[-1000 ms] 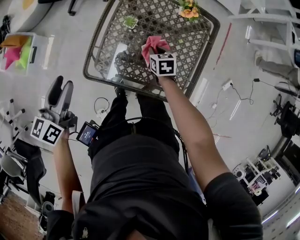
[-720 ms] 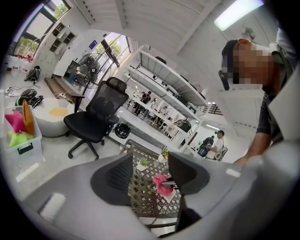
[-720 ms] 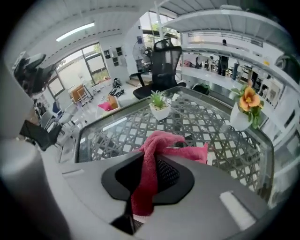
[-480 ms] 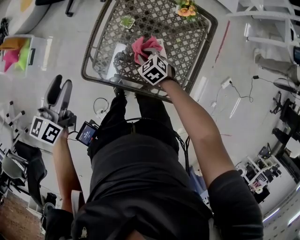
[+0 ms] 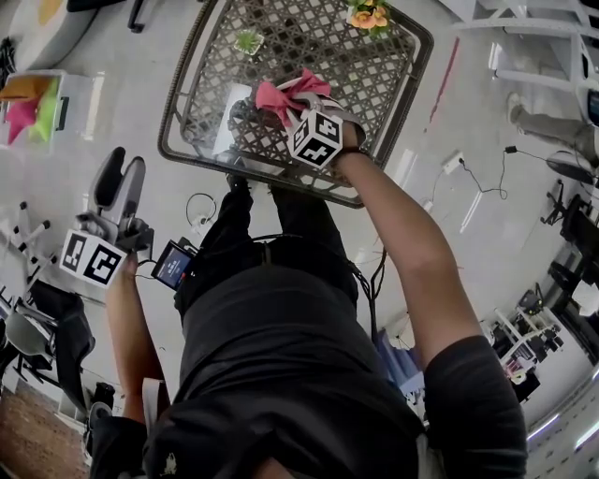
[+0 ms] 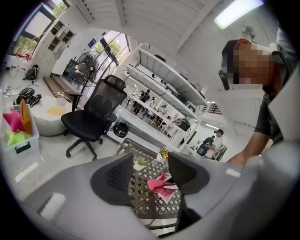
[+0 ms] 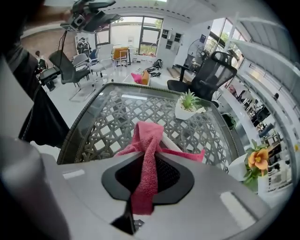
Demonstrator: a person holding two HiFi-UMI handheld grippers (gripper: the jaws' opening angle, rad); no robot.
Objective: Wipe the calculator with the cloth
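Observation:
My right gripper is shut on a pink cloth, which it holds steeply down onto the lattice table near its front edge. In the right gripper view the cloth runs as a strip between the shut jaws of the right gripper and spreads out past the tips. A pale flat object, apparently the calculator, shows partly under the cloth; most of it is hidden. My left gripper hangs open over the floor, far left of the table. Nothing lies between the jaws of the left gripper.
On the table stand a small green plant in a white pot and an orange flower pot at the far edge. A black office chair and a clear bin of coloured cloths are on the floor to the left.
The right gripper has rolled about its own axis, turning its marker cube, and has shifted the cloth a little to the left on the table. The left gripper has stayed where it was.

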